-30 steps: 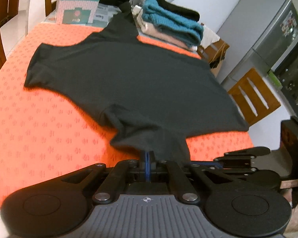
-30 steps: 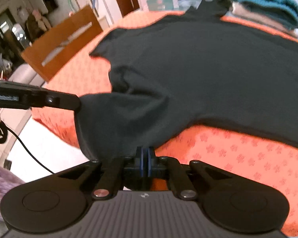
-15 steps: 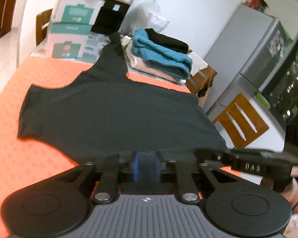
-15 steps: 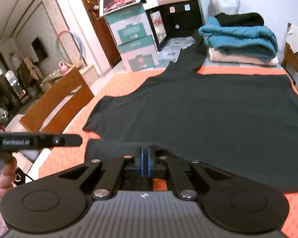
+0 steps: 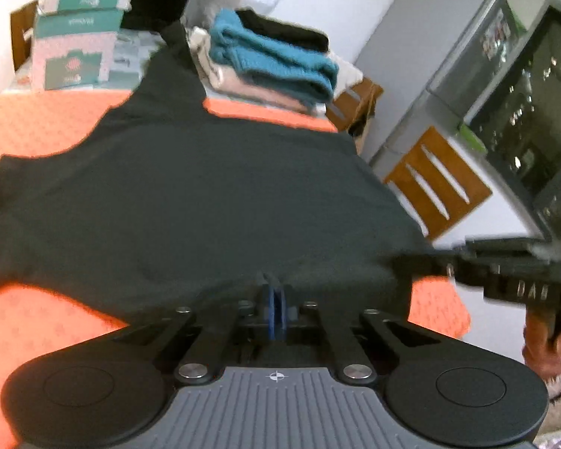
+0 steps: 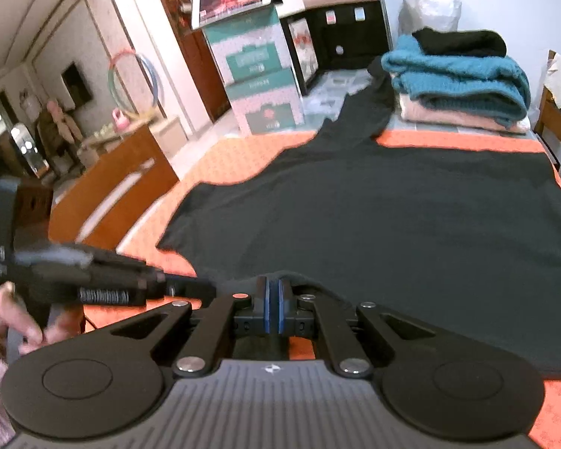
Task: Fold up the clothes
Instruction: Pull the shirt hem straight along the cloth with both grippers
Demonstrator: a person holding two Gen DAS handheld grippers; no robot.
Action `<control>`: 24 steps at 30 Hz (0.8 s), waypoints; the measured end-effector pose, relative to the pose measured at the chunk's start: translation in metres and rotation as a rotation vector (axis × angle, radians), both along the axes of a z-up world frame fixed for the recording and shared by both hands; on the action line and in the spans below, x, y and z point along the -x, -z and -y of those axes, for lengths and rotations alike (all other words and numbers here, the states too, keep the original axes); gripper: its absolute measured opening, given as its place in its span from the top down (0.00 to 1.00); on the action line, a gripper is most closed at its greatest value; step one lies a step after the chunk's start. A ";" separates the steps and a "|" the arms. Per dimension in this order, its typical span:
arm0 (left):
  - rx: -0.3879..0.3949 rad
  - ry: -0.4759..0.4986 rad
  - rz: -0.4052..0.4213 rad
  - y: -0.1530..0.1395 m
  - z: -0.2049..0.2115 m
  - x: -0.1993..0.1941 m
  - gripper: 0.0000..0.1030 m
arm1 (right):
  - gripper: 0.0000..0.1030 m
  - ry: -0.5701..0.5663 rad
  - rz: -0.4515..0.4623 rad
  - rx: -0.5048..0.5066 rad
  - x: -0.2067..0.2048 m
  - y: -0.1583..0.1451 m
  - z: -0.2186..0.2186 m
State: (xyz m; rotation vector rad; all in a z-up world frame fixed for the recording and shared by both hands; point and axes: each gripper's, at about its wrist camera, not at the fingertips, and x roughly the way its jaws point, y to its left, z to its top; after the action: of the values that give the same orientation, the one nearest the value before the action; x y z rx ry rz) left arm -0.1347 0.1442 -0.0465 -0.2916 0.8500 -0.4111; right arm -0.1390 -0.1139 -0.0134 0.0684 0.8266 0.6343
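A: Nearest to us, the left hand-held gripper (image 5: 275,312) has its blue pads pressed together on the near hem of the dark shirt (image 5: 205,194). What do we make of the cloth?

B: A matte, soft knit, dark grey to black, lying mostly flat with a small pucker where the pads pinch it. The right hand-held gripper (image 6: 272,308) is closed on the same near edge, a fold of fabric humped over its blue pads.

A: So both are clamped on the shirt, none of the pads parted. A hand (image 6: 15,314) shows at the left rim of the right wrist view, around the other tool's black handle.

B: And the shirt rests on the table (image 6: 228,161), which wears an orange cloth with a small repeating pattern. One short sleeve spreads out to the left of the shirt's body.

A: Beyond the shirt's far end sits a stack of folded clothes (image 6: 463,78): a thick teal knit, something pale pink beneath, black on top.

B: Left of that stack, still past the shirt, stand stacked teal-and-white cardboard boxes (image 6: 258,82). A wooden chair (image 5: 435,183) stands off the shirt's right side.
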 end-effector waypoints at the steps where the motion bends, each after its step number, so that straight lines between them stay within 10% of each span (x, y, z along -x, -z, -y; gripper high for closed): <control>1: -0.005 -0.006 0.006 -0.003 0.000 0.000 0.98 | 0.94 0.009 0.000 0.013 0.002 0.000 0.006; 15: -0.100 -0.147 -0.063 0.002 0.013 0.013 0.92 | 0.70 -0.007 0.023 0.440 -0.002 0.048 0.161; 21: -0.175 -0.284 -0.126 0.028 0.046 0.044 0.41 | 0.60 -0.210 0.055 0.535 -0.022 0.072 0.212; 24: -0.192 -0.320 -0.134 0.039 0.055 0.043 0.35 | 0.60 -0.338 0.088 0.584 -0.030 0.086 0.227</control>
State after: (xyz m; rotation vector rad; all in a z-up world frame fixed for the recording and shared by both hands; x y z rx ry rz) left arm -0.1778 0.0890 -0.0857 -0.2737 0.9483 -0.0110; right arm -0.1093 -0.3408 -0.0993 -0.6360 0.9175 0.6826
